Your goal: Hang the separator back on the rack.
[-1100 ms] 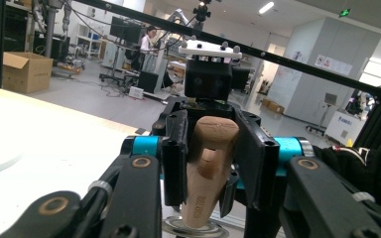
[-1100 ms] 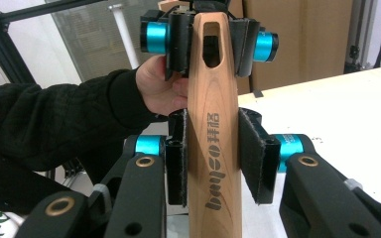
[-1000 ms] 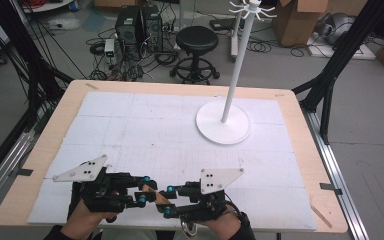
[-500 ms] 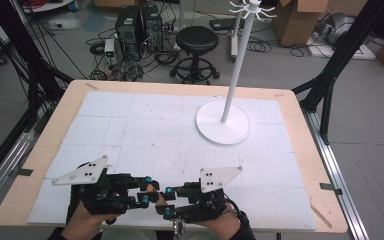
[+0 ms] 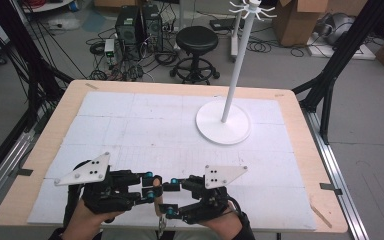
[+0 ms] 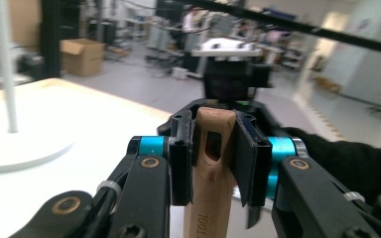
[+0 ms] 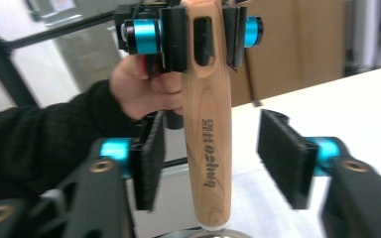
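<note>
Your left tongs [image 6: 212, 163] are clamping the slotted top of the wooden handle [image 7: 207, 119], while your right tongs [image 7: 223, 158] are standing open around its shaft. You are holding the handle over the counter [image 5: 300, 160] edge, well apart from the white stand [image 5: 224, 122].

- High view evenly lit, sharp; soft shadows under grippers at 6 o'clock.
- Gripper views: backgrounds blurred, jaw edges smeared at 3–5 o'clock.
</note>
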A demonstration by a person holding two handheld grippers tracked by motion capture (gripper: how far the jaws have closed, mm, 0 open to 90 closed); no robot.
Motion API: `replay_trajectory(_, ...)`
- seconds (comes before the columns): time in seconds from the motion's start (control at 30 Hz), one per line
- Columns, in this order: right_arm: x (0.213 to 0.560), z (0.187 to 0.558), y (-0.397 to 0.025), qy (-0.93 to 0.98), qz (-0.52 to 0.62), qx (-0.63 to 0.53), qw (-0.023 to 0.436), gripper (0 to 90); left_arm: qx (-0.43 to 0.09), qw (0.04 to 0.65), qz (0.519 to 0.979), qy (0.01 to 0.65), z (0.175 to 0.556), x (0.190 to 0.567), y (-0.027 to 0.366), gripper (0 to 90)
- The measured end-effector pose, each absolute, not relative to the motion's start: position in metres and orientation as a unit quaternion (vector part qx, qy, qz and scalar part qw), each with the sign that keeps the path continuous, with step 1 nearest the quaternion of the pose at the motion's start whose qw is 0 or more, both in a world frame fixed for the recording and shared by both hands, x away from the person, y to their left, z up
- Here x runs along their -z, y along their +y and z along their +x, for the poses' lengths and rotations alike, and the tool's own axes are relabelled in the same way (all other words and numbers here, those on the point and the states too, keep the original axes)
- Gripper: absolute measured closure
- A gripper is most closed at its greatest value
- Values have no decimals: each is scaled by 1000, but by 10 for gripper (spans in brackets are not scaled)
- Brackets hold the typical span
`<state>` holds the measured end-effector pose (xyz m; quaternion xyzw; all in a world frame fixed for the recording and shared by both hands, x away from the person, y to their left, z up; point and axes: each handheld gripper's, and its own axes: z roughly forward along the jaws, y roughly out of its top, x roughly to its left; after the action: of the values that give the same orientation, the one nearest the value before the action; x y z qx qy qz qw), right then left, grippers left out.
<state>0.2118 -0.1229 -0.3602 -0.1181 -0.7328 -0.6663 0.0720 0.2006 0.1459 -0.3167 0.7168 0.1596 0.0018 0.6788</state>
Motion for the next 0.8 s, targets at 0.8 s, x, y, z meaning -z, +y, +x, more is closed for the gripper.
replay_trajectory(0.8,364,200,-108,-765,-213,598,-109,560,-109,677,679,262,199,301,122,711)
